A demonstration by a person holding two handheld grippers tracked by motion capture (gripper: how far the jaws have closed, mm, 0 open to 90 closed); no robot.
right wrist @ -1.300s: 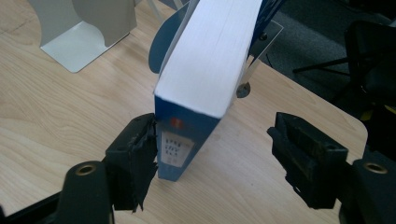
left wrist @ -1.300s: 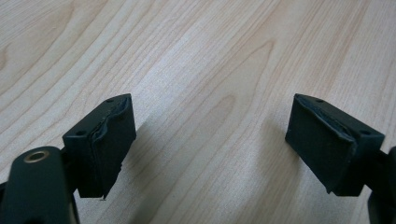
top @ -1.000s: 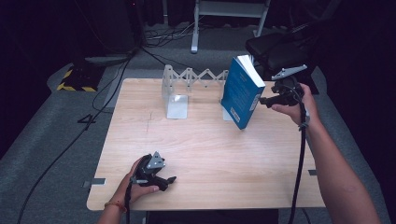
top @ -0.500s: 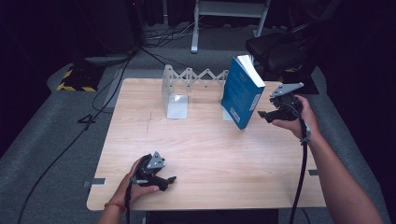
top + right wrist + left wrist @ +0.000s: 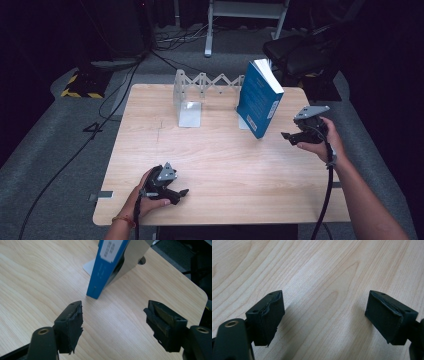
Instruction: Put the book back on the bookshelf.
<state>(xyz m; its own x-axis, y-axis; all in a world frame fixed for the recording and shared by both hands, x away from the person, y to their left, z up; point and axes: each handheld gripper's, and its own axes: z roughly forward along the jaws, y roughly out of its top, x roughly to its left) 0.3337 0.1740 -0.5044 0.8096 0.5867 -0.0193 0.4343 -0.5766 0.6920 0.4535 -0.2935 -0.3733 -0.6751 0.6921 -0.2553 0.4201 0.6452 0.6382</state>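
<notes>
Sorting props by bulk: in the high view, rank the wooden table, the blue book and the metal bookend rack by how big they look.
1. Wooden table, by far the largest.
2. Blue book, leaning tilted.
3. Metal bookend rack; it lies stretched out and partly behind the book, so its rank against the book is unsure.

The desk (image 5: 220,165) is lit evenly from above — pale wood bright against a near-black room. Shadows under the book (image 5: 259,97) are short and soft. The high view is slightly soft and grainy; both gripper views are sharp on the wood grain, with the nearest edges of the jaws blurred.
</notes>
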